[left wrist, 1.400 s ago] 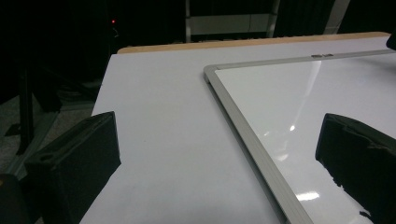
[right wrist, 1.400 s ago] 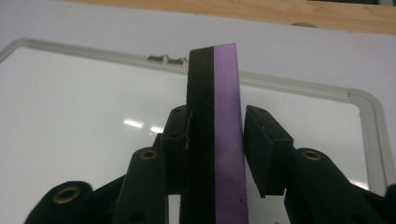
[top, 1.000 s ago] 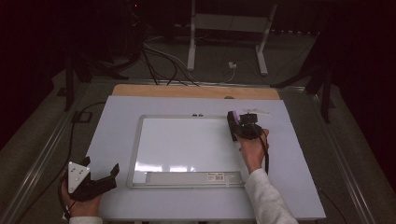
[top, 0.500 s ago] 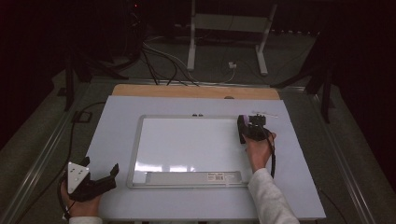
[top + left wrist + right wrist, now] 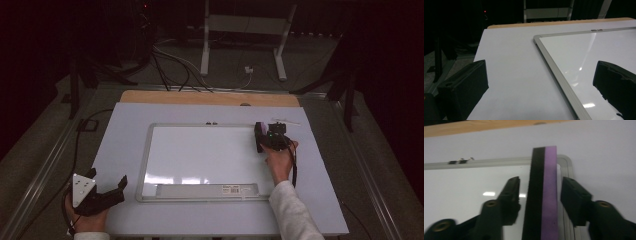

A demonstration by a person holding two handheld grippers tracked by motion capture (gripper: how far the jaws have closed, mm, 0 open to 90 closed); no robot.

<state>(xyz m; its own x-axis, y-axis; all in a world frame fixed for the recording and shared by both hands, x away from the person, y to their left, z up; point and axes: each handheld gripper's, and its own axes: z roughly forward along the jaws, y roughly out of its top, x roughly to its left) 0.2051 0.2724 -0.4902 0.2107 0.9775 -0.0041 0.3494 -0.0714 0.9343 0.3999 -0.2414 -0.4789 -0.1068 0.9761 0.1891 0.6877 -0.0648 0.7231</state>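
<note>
Dark floor and black stands surround a pale, smooth worktop with a strip of bare wood along its far edge. Flat on the worktop lies a rectangular whiteboard, glossy white with a thin rounded metal frame and a grey tray along its near side.

At the whiteboard's far right corner stands an eraser, a slim block set on edge: one layer is black felt, the other purple foam, the two joined along a straight seam. In the high view it shows as a small dark and purple block just inside the frame.

The right gripper straddles the eraser. Its black jaws have just been opening, and a narrow gap shows on each side between pad and block, so the eraser stands between them unpinched. A hand and pale sleeve reach in behind it.

The left gripper rests at the near left corner of the worktop, well apart from the eraser, just off the whiteboard's frame. Its matte black jaws are spread wide with nothing between them, and a grey three-cornered plate sits on top.
</note>
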